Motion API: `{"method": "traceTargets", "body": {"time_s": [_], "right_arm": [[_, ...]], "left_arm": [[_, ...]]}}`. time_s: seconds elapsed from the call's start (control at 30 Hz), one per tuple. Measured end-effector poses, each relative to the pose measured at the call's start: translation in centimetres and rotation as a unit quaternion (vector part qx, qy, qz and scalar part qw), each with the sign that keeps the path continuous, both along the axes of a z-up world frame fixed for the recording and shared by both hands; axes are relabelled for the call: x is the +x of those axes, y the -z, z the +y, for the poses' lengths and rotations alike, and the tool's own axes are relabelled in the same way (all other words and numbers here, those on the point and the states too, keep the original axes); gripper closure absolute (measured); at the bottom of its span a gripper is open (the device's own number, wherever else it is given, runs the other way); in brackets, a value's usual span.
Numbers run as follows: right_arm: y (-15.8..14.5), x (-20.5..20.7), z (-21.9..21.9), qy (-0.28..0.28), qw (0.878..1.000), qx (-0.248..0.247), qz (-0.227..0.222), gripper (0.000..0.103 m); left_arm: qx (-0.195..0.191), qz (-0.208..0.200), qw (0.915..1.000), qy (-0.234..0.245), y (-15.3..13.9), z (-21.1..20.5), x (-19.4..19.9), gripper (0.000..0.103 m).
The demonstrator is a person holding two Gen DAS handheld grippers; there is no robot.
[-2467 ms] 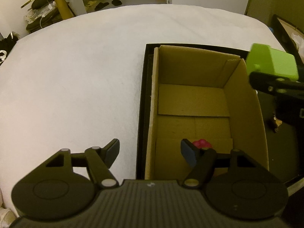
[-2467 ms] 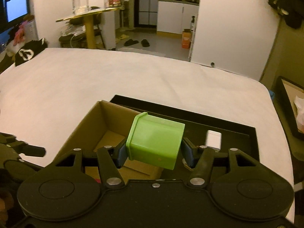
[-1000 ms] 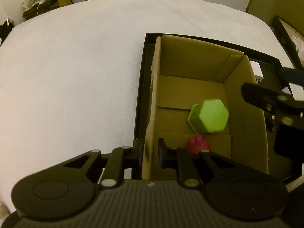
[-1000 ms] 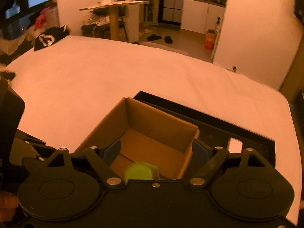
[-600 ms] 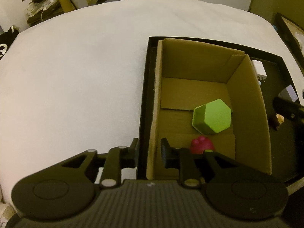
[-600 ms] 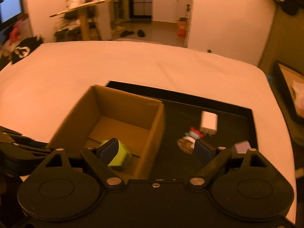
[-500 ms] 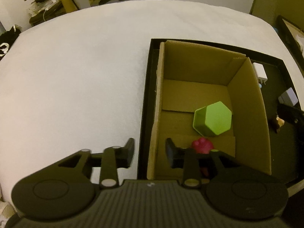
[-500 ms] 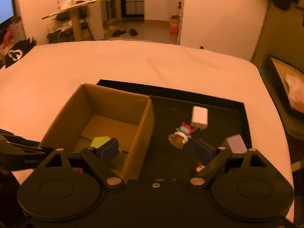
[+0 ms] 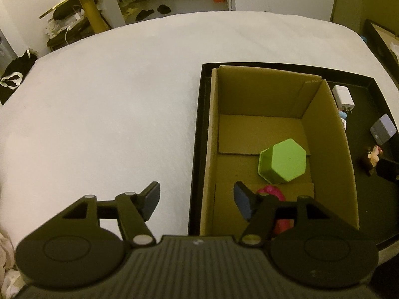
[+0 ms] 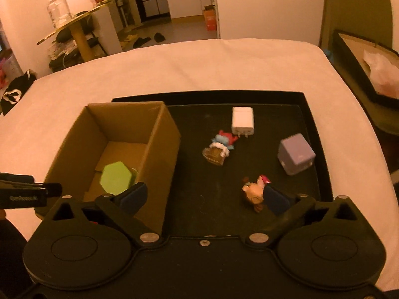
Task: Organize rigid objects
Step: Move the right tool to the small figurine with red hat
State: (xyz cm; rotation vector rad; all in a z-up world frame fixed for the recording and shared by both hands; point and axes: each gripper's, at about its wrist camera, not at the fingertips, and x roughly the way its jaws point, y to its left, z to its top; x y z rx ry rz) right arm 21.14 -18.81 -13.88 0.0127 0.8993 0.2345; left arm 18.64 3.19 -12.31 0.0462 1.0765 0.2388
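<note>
1. The left hand-held gripper [image 9: 197, 200] is hovering with its jaws wide apart and nothing between them, straddling the left wall of the box [image 9: 208, 149]; one finger is over the white bed [image 9: 112, 94], the other over the box floor.
2. Inside the box, the green cup [image 9: 283, 160] is lying upside down near the right wall, and a pink toy [image 9: 270, 190] is sitting just in front of it, partly hidden by the left gripper's finger.
3. The box is standing in the left part of a black tray [image 10: 314, 124]; the remaining loose things are lying on the tray floor to its right.
4. Those are the blue-and-red figure [image 10: 220, 145], the white charger [image 10: 242, 120] touching it, the brown-haired doll [image 10: 254, 191] and the grey cube [image 10: 295, 157].
5. The right hand-held gripper [image 10: 204, 198] is also spread wide and empty, hanging above the tray with the doll just beside its right finger.
6. Judging by this, the step in hand is choosing the next piece to box.
7. The next move probably calls for lowering the right gripper around the doll, closing on it, then carrying it leftward over the box wall.
</note>
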Motion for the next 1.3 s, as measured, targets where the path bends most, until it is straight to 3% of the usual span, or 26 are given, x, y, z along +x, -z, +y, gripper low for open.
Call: {"method": "traceTargets", "body": {"time_s": [0.43, 0.73, 1.07, 1.3], "right_arm": [[1.3, -0.1, -3.3, 0.052, 0.999, 0.002, -0.017, 0.002], [3.4, 1.5, -4.5, 0.081, 0.996, 0.025, -0.001, 0.003], [5.3, 3.2, -3.9, 0.079, 0.997, 0.014, 0.012, 0.007], [6.5, 4.6, -3.0, 0.076, 0.997, 0.003, 0.027, 0.016]], "left_arm": [[0.031, 0.004, 0.9995, 0.007, 0.3, -1.2, 0.5, 0.034], [0.069, 0.013, 0.9975, 0.008, 0.6, -2.4, 1.1, 0.029], [0.087, 0.031, 0.9957, 0.003, 1.2, -2.8, 1.9, 0.027], [0.088, 0.035, 0.9955, 0.001, 1.4, -3.1, 2.0, 0.027]]}}
